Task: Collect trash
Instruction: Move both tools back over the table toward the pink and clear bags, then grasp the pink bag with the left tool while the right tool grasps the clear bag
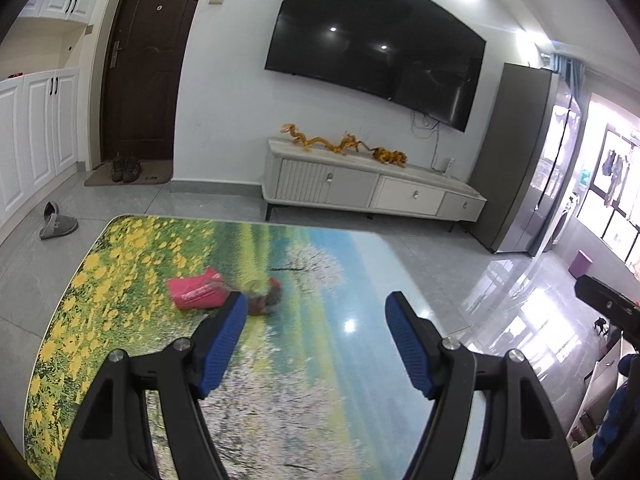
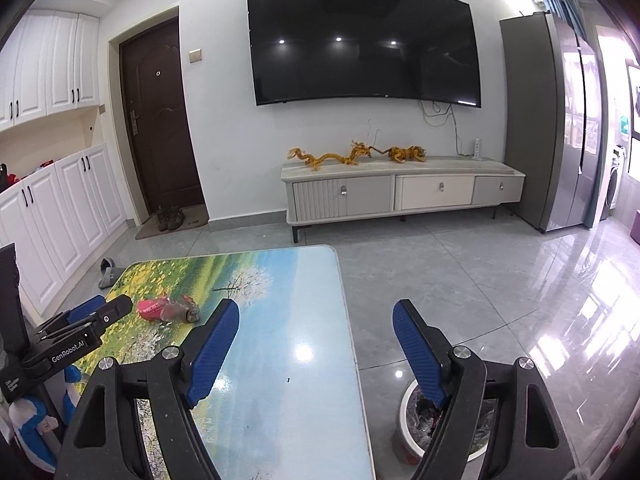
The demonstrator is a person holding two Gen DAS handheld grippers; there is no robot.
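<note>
A crumpled pink-red wrapper [image 1: 196, 291] lies on the landscape-printed table [image 1: 320, 380], with a smaller brownish clear wrapper [image 1: 266, 298] against its right side. My left gripper [image 1: 316, 308] hovers open over the table, nothing between its blue pads; its left fingertip sits just in front of the wrappers. The right wrist view shows the same wrappers [image 2: 166, 309] at the table's left, the left gripper [image 2: 94, 312] reaching toward them. My right gripper [image 2: 316, 316] stands open and empty above the table's right edge. A round white bin [image 2: 412, 420] with trash inside stands on the floor below it.
A TV [image 2: 360, 40] hangs on the far wall above a low cabinet [image 2: 400, 192] bearing golden dragon figures. A grey fridge [image 2: 548, 120] stands at right, white cupboards [image 2: 60, 208] and a dark door [image 2: 160, 120] at left. A grey slipper [image 1: 56, 222] lies on the tiled floor.
</note>
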